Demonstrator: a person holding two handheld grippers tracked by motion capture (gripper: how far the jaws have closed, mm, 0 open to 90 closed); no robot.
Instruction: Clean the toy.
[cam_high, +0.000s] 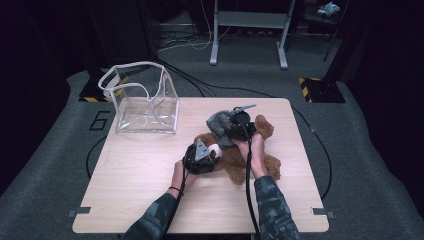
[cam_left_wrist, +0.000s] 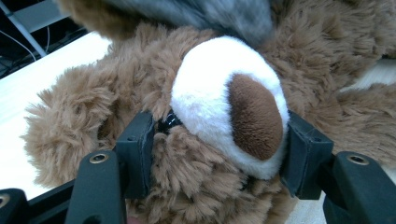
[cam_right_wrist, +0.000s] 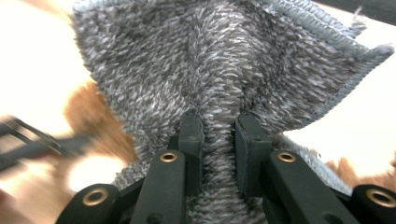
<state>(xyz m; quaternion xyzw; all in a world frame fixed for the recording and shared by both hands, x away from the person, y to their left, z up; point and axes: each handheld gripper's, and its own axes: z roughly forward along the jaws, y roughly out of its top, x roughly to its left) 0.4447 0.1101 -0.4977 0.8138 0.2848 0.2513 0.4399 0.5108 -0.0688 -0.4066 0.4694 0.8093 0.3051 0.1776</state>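
The left gripper (cam_left_wrist: 215, 140) clamps the bear's (cam_high: 235, 152) muzzle to steady it, while the right gripper (cam_right_wrist: 218, 135), at its one o'clock, pinches the grey cloth (cam_right_wrist: 210, 70), probably to wipe it.

I've got a fluffy brown plush teddy bear (cam_high: 240, 155) lying on its back around the middle of the table, limbs splayed, its white muzzle (cam_left_wrist: 219, 88) with the dark brown nose (cam_left_wrist: 256, 116) facing up and squeezed from both sides. Draped over the top of its head is a grey, fuzzy knitted cloth with a stitched edge (cam_right_wrist: 233, 60). The cloth is bunched into a pinched ridge in the middle, and its hemmed corner flares out loose to one side.
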